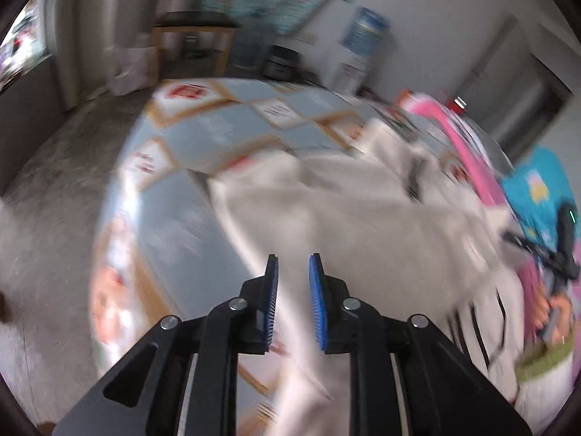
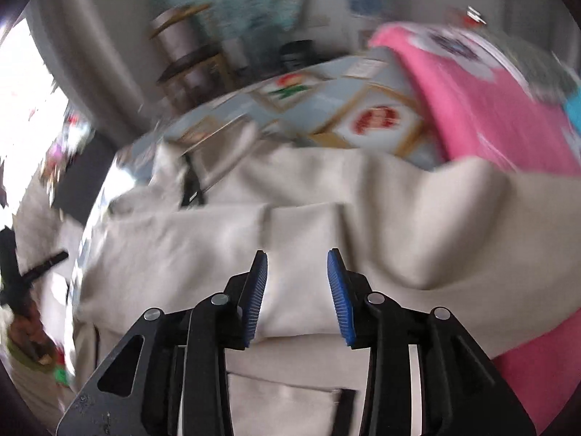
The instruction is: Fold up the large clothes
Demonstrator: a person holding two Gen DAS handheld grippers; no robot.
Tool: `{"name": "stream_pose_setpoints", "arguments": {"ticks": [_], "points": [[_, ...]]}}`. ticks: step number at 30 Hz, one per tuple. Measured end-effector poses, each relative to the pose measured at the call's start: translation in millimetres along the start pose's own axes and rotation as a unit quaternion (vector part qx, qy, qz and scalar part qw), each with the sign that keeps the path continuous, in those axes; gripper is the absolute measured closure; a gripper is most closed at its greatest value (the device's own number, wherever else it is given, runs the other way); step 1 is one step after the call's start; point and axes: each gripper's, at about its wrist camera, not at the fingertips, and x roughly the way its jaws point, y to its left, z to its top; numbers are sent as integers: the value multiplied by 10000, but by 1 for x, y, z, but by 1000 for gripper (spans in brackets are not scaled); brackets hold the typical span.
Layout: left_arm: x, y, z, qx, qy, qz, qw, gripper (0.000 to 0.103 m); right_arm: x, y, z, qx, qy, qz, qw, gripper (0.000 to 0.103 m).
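Both sets of tongs, left and right, are released, nothing pinched. The cream garment lies slack on the table, probably dropped so its fold settles.

Grey concrete floor, wooden shelf, white wall.

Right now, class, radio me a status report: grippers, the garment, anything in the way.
Left gripper open, nothing held. Right gripper open, over the cream garment. Garment lies rumpled on the patterned table. Pink cloth overlaps its far edge.
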Motion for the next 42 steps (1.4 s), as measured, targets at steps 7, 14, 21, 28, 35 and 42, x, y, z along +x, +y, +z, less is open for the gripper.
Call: {"name": "stream_pose_setpoints", "arguments": {"ticks": [7,14,21,28,35,42], "points": [[33,-20,-43,194,503,82,9985,86,45,6,-27,-162,647,-295,9973,72],[17,-34,-38,414,490,383,9972,85,15,3,-28,-23,357,-155,9992,54],[37,-80,-26,776,567,751,9925,38,37,16,-34,-354,489,-560,9966,41],[79,-104,-36,1088,729,1157,9846,26,-9,-16,-32,60,55,-291,9995,28],[81,-106,-39,1215,677,1163,9834,19,-88,-181,-41,2319,-633,-130,9706,23],[84,-109,-39,1173,697,1162,9838,13,-112,-335,-72,4298,-950,-119,8978,23]]}}
